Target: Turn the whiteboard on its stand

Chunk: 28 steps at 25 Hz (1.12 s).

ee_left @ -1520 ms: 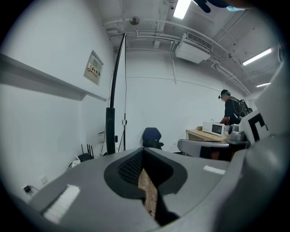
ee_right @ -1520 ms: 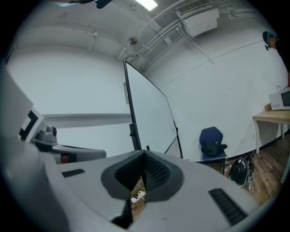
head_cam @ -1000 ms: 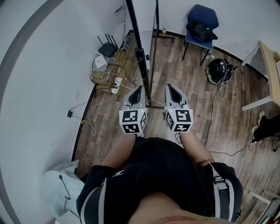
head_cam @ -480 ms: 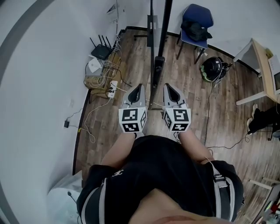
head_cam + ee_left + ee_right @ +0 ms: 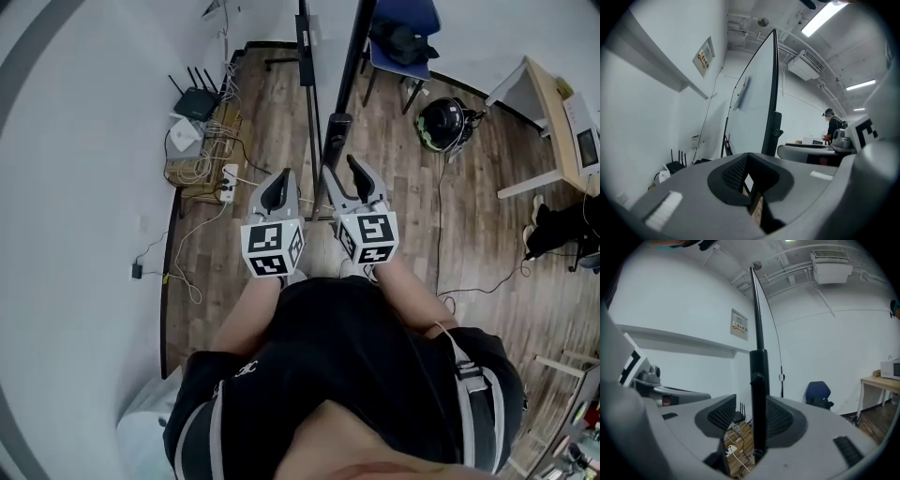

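The whiteboard (image 5: pixel 753 101) stands nearly edge-on to me, its white face showing in the left gripper view. A black clamp (image 5: pixel 336 133) sits on its dark side frame. My right gripper (image 5: pixel 343 174) is open; its jaws have just been opening. In the right gripper view that clamp (image 5: pixel 759 378) stands upright between the two pads (image 5: pixel 725 414), closer to the right one, and I cannot tell whether it touches. My left gripper (image 5: pixel 277 186) is shut on nothing, just left of the frame, with the board ahead of it and slightly to its right.
A router (image 5: pixel 194 101) and tangled cables with a power strip (image 5: pixel 226 178) lie by the left wall. A blue chair (image 5: pixel 405 33), a helmet (image 5: pixel 441 122) and a table (image 5: pixel 551 117) stand to the right. A person (image 5: pixel 832 127) stands in the background.
Both grippers have come closer to the board's side frame. The right jaws, shut before, now stand open around the black clamp. The left gripper stays shut.
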{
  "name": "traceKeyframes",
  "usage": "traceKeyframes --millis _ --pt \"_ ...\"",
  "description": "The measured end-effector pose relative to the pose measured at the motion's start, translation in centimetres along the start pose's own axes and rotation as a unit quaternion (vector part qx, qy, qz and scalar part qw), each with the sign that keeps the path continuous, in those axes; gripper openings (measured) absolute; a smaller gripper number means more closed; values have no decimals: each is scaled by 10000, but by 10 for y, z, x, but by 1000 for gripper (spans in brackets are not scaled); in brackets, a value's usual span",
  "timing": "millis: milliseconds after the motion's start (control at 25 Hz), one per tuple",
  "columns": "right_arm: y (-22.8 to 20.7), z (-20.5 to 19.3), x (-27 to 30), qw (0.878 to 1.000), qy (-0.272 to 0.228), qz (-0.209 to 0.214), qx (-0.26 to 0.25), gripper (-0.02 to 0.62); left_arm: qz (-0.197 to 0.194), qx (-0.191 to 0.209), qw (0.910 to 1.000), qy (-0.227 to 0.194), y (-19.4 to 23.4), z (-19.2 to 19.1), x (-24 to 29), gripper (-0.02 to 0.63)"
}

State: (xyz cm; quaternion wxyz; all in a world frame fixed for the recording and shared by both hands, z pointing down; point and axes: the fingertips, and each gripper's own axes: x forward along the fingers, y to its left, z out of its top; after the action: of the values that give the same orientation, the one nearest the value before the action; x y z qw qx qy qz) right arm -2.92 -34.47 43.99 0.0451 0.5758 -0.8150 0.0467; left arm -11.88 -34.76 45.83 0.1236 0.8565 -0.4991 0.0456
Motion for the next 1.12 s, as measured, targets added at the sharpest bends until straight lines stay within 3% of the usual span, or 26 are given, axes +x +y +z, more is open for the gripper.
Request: traceKeyframes --millis 280,520,640,1120 --pt "-13 -4 41 9994 279 -216 -53 258 266 32 9996 30 10 2 2 9" --pt "-24 -3 58 9990 359 -260 -44 244 370 72 9993 49 6 6 8 9" --pt "-18 -3 59 9992 347 -126 -133 195 440 115 9989 57 5 7 9 9" --pt "-15 -3 61 9989 311 209 -278 186 730 27 9972 148 8 5 8 9"
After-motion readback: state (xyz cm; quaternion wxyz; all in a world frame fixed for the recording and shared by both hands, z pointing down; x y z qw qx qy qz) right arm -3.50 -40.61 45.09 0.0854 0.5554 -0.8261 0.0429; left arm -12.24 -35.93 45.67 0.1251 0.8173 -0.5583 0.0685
